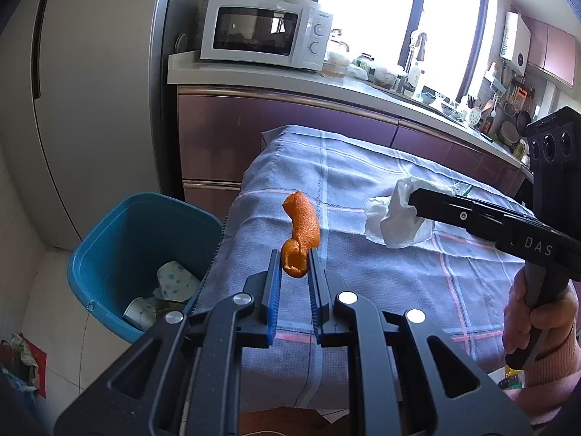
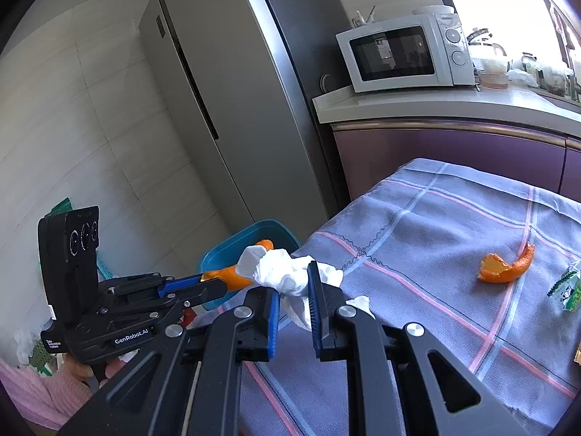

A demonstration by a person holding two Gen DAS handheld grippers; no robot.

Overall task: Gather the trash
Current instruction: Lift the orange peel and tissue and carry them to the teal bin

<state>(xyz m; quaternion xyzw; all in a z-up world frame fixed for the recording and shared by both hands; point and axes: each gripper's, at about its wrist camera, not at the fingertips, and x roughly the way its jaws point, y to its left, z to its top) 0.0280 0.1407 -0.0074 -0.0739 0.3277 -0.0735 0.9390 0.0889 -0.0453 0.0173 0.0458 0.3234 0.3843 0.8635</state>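
Gripping orange peel [image 1: 300,234] and, seemingly, tissue [image 2: 287,272].

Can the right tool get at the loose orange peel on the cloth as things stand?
Probably not yet. The loose orange peel lies in the open on the cloth, nothing over it, but the right tool is shut on a crumpled tissue; drop that first.
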